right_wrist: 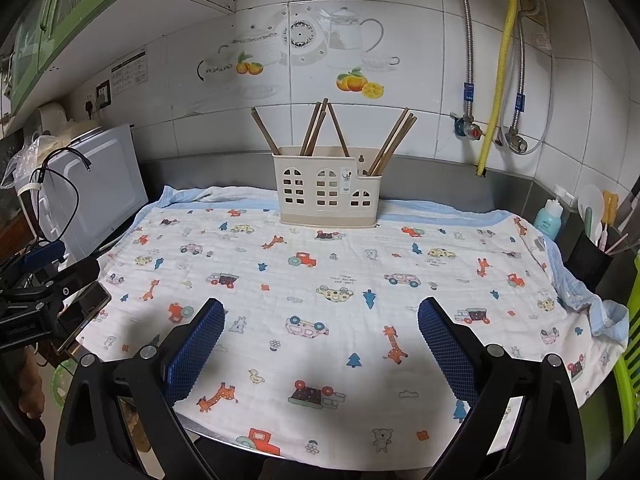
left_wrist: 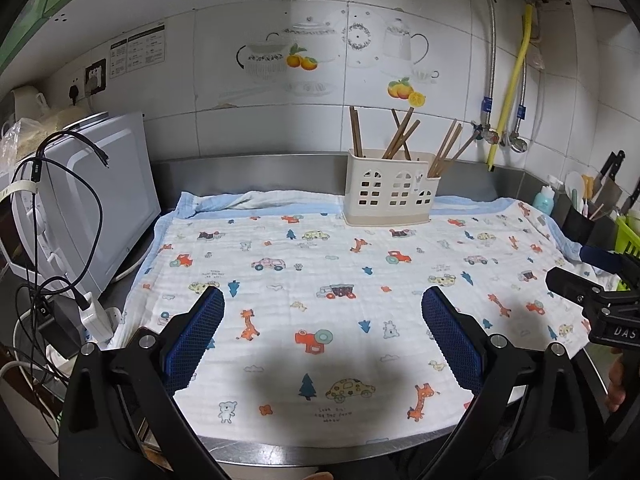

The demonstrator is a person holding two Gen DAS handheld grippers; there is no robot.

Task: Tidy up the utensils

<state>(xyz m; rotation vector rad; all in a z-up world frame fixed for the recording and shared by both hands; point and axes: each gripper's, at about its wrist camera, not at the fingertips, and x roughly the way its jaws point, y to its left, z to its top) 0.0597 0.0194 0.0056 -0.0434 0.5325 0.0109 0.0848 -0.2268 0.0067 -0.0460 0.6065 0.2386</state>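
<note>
A cream plastic utensil holder (left_wrist: pixel 389 194) (right_wrist: pixel 328 196) stands upright at the back of the counter on a white cloth printed with cars and giraffes (left_wrist: pixel 340 300) (right_wrist: pixel 320 292). Several brown wooden chopsticks (left_wrist: pixel 400 132) (right_wrist: pixel 320 128) stand in its compartments. My left gripper (left_wrist: pixel 322 300) is open and empty, hovering over the near part of the cloth. My right gripper (right_wrist: pixel 320 312) is open and empty too, over the near cloth; its body shows at the right edge of the left wrist view (left_wrist: pixel 588 296). No loose utensil lies on the cloth.
A white microwave (left_wrist: pixel 92 196) (right_wrist: pixel 92 184) with cables and chargers (left_wrist: pixel 52 240) stands at the left. A black holder with kitchen tools (right_wrist: pixel 592 256), a blue bottle (right_wrist: pixel 550 218) and a green rack (left_wrist: pixel 628 240) are at the right. Pipes and valves (right_wrist: pixel 488 132) run down the tiled wall.
</note>
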